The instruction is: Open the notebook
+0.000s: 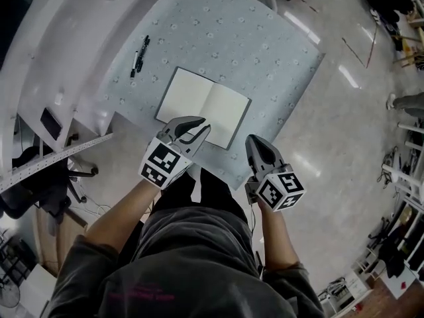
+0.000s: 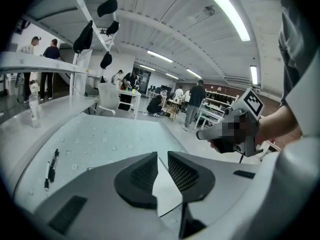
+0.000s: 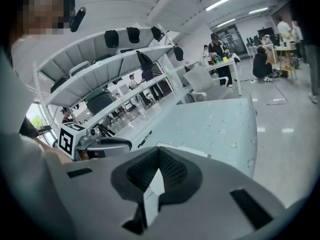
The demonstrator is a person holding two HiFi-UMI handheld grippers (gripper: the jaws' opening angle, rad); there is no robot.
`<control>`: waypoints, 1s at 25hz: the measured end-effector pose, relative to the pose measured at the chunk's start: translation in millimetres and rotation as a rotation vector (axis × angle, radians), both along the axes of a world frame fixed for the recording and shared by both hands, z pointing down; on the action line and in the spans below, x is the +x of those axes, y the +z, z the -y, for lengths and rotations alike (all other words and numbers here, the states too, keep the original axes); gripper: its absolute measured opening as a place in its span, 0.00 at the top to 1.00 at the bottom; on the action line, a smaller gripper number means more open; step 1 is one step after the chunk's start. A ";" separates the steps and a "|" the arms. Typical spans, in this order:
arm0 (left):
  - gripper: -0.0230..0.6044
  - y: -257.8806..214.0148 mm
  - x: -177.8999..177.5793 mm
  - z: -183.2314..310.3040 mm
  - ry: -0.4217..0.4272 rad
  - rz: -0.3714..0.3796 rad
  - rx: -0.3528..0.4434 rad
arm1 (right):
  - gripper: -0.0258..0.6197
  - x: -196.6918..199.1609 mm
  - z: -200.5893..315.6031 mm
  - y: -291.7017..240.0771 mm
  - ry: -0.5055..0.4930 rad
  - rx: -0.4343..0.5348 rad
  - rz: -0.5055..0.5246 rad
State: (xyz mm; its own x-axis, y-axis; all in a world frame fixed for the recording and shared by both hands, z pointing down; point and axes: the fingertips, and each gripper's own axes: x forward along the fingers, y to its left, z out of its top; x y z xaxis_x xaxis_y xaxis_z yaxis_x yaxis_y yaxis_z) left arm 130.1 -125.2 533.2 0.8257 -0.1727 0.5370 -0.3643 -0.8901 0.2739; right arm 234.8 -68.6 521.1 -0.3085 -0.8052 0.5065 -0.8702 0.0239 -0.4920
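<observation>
The notebook (image 1: pixel 204 106) lies open on the pale patterned table (image 1: pixel 265 52), both blank pages facing up. My left gripper (image 1: pixel 204 124) hovers over the notebook's near edge, open by a narrow gap with nothing between the fingers. In the left gripper view a white page (image 2: pixel 167 194) shows through that gap. My right gripper (image 1: pixel 254 140) hangs off the table's near edge, to the right of the notebook. Its jaws are shut and empty, the tips meeting (image 3: pixel 158 151). The notebook's edge (image 3: pixel 200 153) shows just beyond them.
Two black pens (image 1: pixel 139 55) lie on the table left of the notebook. A white curved shelf unit (image 1: pixel 59 58) borders the table's left side, with a ruled bar (image 1: pixel 53 158) and an office chair (image 1: pixel 33 184) below it. People stand far off in the room.
</observation>
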 end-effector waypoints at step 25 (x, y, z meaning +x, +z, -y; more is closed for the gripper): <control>0.91 -105.6 -128.4 53.6 -0.248 -0.093 0.178 | 0.96 -84.3 66.6 -81.4 -0.173 0.158 -0.061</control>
